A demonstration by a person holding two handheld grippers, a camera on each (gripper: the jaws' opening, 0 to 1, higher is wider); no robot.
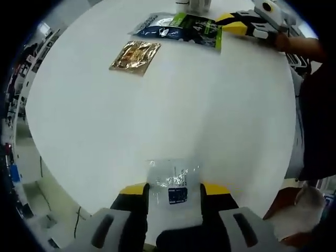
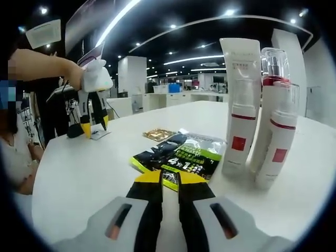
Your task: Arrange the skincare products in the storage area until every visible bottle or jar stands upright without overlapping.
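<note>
Three white skincare bottles (image 2: 257, 121) with red bands stand upright and close together at the right of the white table (image 2: 79, 173); their bases show at the far edge (image 1: 194, 5). My right gripper (image 2: 169, 185) is shut, its yellow tips at the near edge of a green-and-black packet (image 2: 181, 157). It appears as a yellow-tipped tool (image 1: 233, 25) beside that packet (image 1: 197, 27). My left gripper (image 1: 174, 190) is open, its jaws on either side of a small clear sachet (image 1: 173, 181) lying flat. A hand holds it pointing down (image 2: 93, 126) over that sachet (image 2: 100, 135).
A gold sachet (image 1: 135, 56) lies on the table left of a dark packet (image 1: 152, 26); the gold one also shows behind the green packet (image 2: 157, 134). A person's dark sleeve (image 1: 315, 105) is at the table's right edge. The table's rim (image 1: 58, 173) curves close by my left gripper.
</note>
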